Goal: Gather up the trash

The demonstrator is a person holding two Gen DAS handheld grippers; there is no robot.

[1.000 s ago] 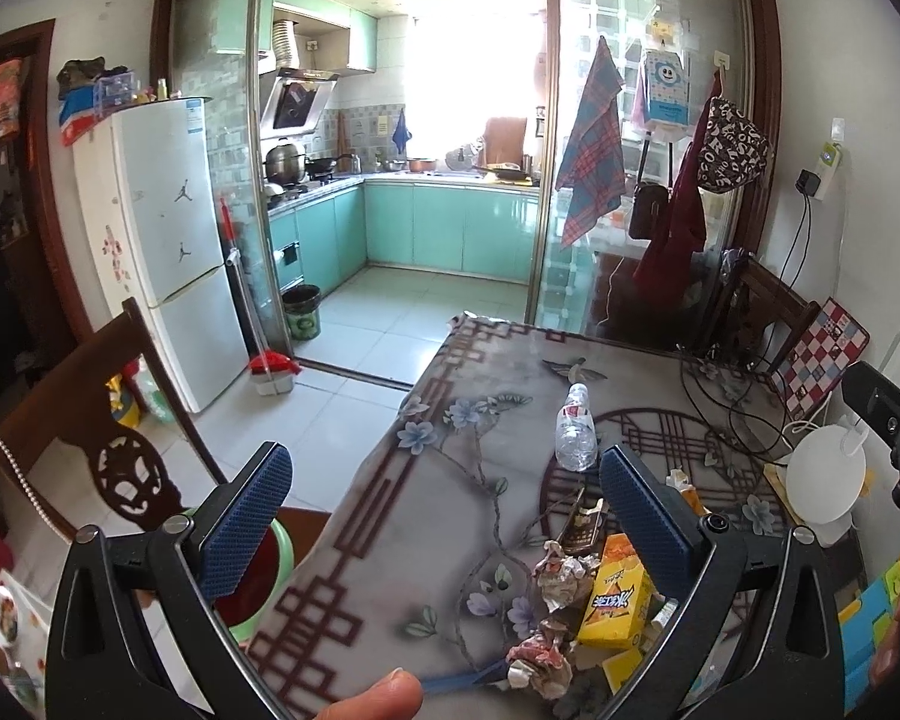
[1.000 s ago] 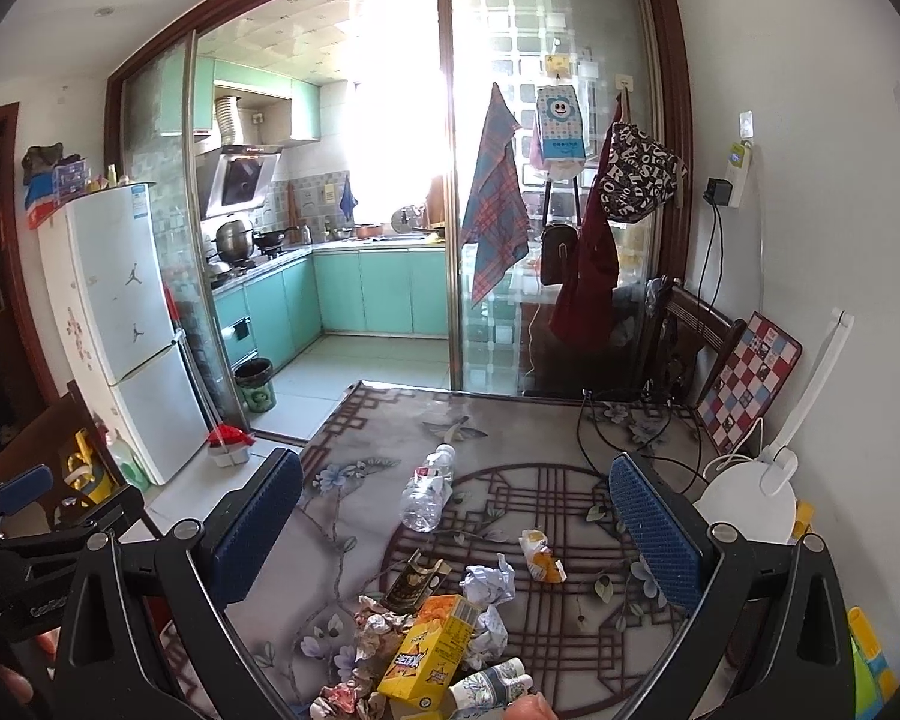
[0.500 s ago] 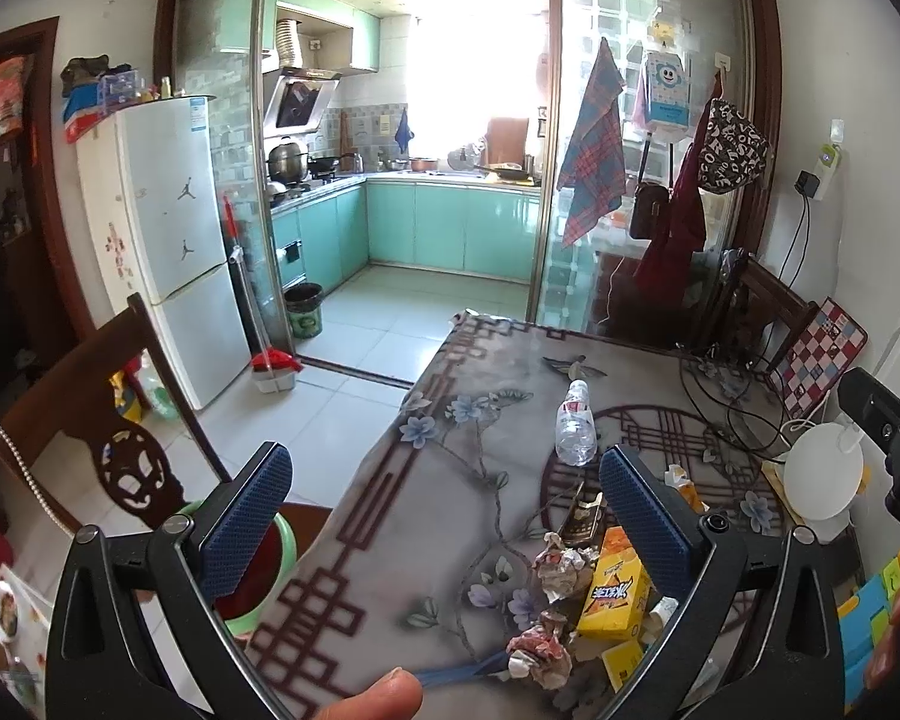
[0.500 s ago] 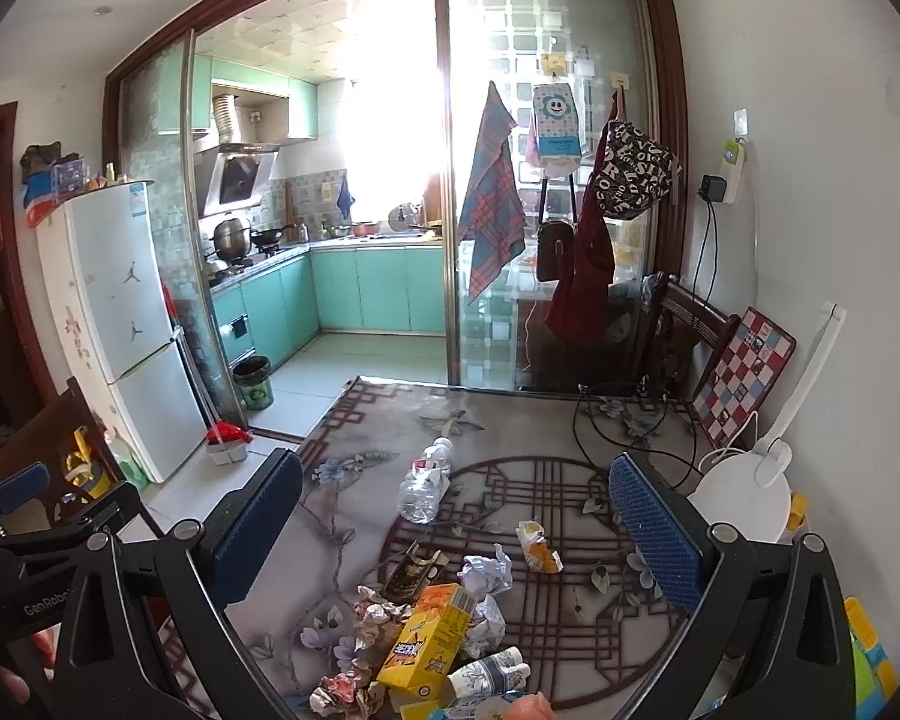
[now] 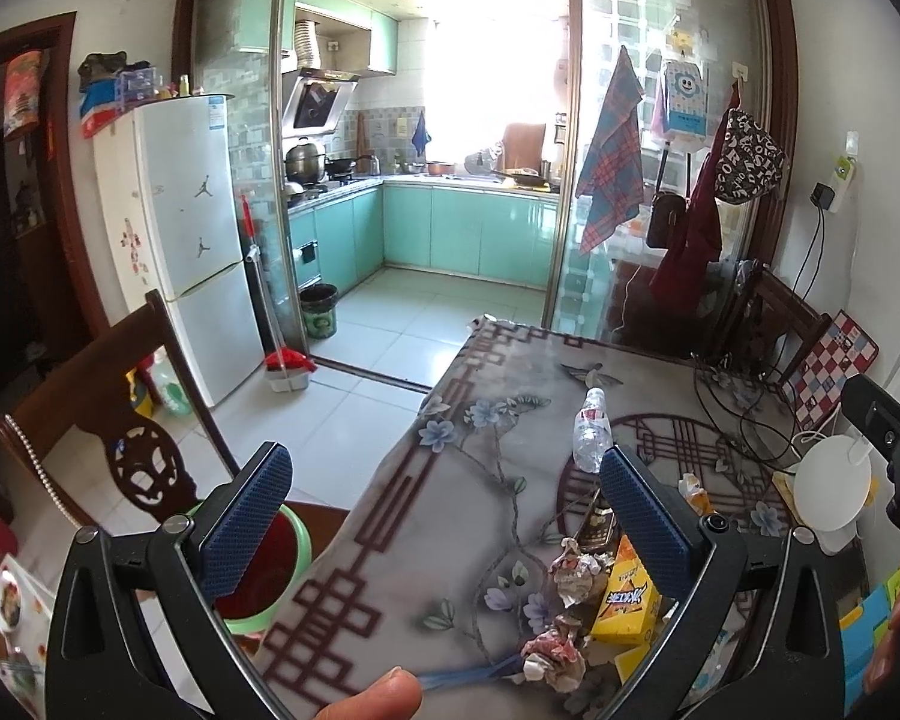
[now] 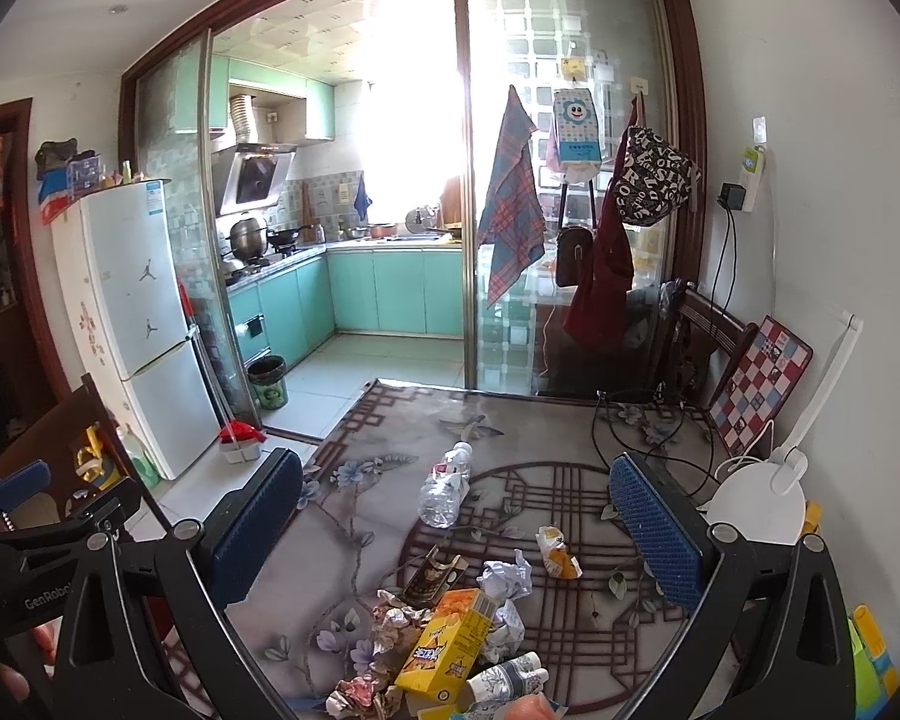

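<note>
Trash lies on the patterned table (image 6: 390,480): a crushed clear bottle (image 6: 444,489), a yellow carton (image 6: 447,642), crumpled paper (image 6: 504,579), a small wrapper (image 6: 555,549) and a dark packet (image 6: 429,573). The left wrist view shows the bottle (image 5: 591,432), carton (image 5: 627,597) and crumpled paper (image 5: 573,567). My left gripper (image 5: 444,528) is open above the table's near left edge. My right gripper (image 6: 456,531) is open above the trash pile. Both are empty.
A green bin (image 5: 270,564) with a red inside stands on the floor left of the table, beside a wooden chair (image 5: 120,420). A white lamp (image 6: 762,498), cables (image 6: 642,438) and a checkered cushion (image 6: 756,384) are at the table's right. A fridge (image 5: 186,240) stands left.
Both grippers have drifted slightly back and up, so the trash sits a little lower in view. Nothing was taken hold of.
</note>
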